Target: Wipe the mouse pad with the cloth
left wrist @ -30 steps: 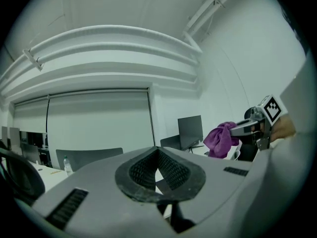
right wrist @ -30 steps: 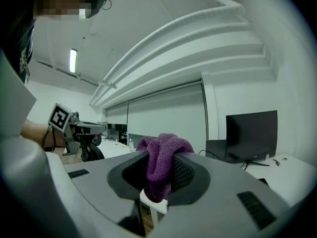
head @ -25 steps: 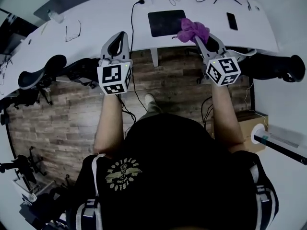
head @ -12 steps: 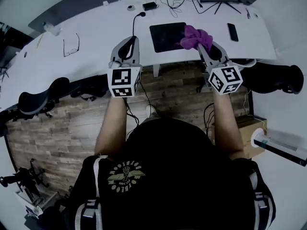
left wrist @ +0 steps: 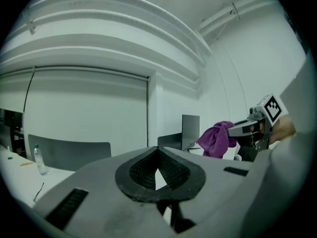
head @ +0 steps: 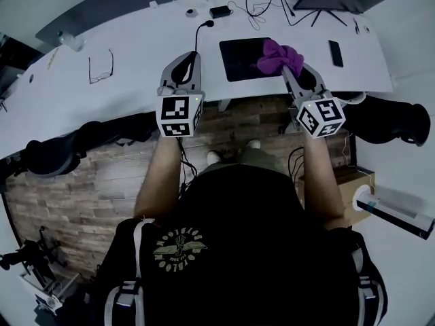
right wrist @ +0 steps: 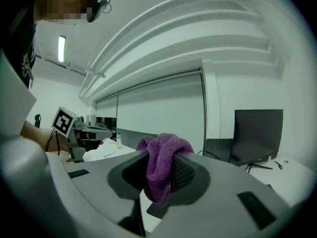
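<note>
While right gripper (head: 286,68) clamps cloth (head: 277,54) above mouse pad (head: 239,60), left gripper (head: 192,56) — jaws together.

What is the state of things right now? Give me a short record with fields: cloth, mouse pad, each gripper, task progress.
cloth: purple, bunched, clamped in the right gripper
mouse pad: dark, flat on the white desk; its right edge lies under the cloth in the head view
right gripper: shut on cloth
left gripper: shut, empty, left of the mouse pad
progress: cloth looks raised off the mouse pad; wiping not visibly begun
</note>
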Action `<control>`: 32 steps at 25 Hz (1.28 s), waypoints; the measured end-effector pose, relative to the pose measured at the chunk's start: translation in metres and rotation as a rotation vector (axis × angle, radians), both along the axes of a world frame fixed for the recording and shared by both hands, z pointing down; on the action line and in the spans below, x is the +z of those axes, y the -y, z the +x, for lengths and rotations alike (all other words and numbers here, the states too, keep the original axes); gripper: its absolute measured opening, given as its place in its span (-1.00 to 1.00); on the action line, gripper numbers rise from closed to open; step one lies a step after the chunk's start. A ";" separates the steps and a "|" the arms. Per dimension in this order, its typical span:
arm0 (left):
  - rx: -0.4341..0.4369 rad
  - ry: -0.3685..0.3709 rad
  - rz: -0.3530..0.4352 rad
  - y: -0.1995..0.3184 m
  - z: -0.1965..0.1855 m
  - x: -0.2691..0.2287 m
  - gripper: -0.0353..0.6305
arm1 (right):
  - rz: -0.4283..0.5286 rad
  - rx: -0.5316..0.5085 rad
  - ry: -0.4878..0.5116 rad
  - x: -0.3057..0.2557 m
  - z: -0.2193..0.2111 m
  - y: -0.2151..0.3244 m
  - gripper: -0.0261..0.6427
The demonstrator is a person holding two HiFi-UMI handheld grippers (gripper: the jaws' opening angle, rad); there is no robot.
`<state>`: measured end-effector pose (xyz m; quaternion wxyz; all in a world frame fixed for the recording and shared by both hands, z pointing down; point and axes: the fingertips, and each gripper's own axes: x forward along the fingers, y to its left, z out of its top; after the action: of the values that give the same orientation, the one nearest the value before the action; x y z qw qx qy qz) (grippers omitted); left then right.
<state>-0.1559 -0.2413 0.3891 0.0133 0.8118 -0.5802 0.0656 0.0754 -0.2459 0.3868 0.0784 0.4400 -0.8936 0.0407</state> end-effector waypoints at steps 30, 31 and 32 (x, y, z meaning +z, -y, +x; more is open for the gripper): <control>-0.151 0.026 -0.185 0.110 -0.030 0.092 -0.89 | -0.336 -0.317 -0.094 0.203 -0.099 0.146 -0.68; -0.153 0.028 -0.192 0.111 -0.030 0.095 -0.89 | -0.352 -0.331 -0.104 0.213 -0.103 0.149 -0.68; -0.157 0.028 -0.199 0.112 -0.030 0.097 -0.89 | -0.369 -0.341 -0.112 0.223 -0.107 0.151 -0.68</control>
<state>-0.1859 -0.3538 0.4862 0.0906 0.7576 -0.6326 0.1328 -0.0315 -0.3972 0.6099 0.2122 0.2629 -0.9266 0.1648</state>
